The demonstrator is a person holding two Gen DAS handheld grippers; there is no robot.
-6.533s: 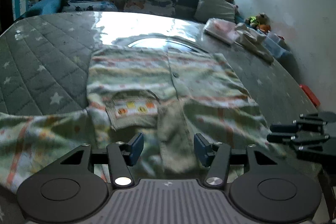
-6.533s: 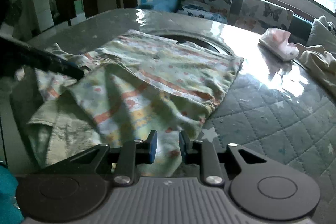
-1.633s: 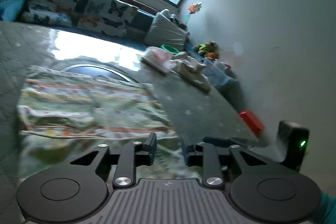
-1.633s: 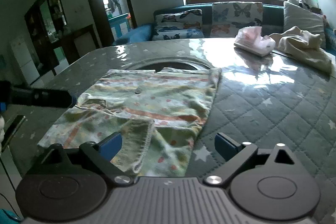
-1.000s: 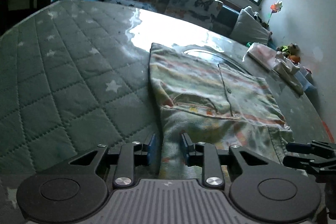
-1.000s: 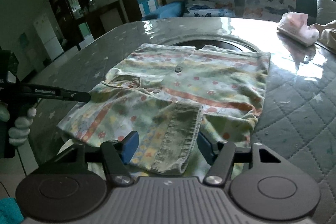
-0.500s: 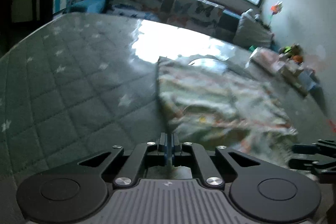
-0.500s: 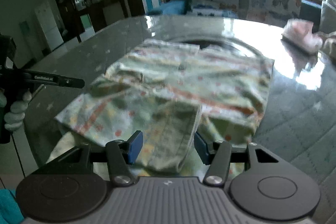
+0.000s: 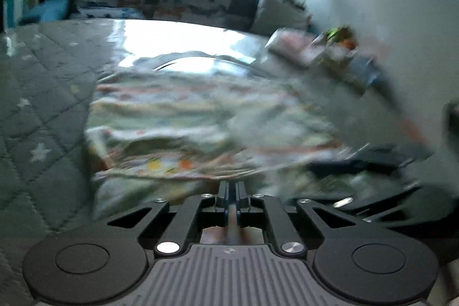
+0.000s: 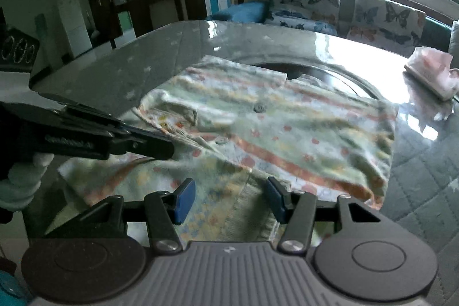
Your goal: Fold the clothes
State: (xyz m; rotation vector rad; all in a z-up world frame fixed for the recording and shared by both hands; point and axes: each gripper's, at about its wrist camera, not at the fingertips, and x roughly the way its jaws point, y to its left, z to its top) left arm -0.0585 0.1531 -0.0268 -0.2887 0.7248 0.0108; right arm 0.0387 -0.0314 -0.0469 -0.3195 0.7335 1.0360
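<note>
Right wrist view: patterned garment [image 10: 287, 128] spread flat on quilted table cover [image 10: 424, 191], near hem draped toward the table's near edge, collar end toward the sofa [image 10: 315, 5]. Left gripper [image 10: 160, 146] clamped on the garment's left edge near the folded sleeve, thin fabric pinched between closed pads, gloved hand [image 10: 20, 179] behind it; likely taking that side for a fold across the body. Right gripper [image 10: 226, 200] released, blue pads [image 10: 183, 200] straddling the ribbed cuff strip without pressing it, so probably lined up for a matching pinch. Left wrist view blurred by motion; left gripper [image 9: 231, 189] shut, cloth edge just ahead of the tips; garment [image 9: 200, 119] bunched at the near side, right gripper [image 9: 358, 162] dark at right. Room: far and right of the garment bare cover, enough for a fold inward. Pink bundle [image 10: 430, 70] near the far right corner, well apart. Near edge tight, with hem overhang risk if pulled back.
</note>
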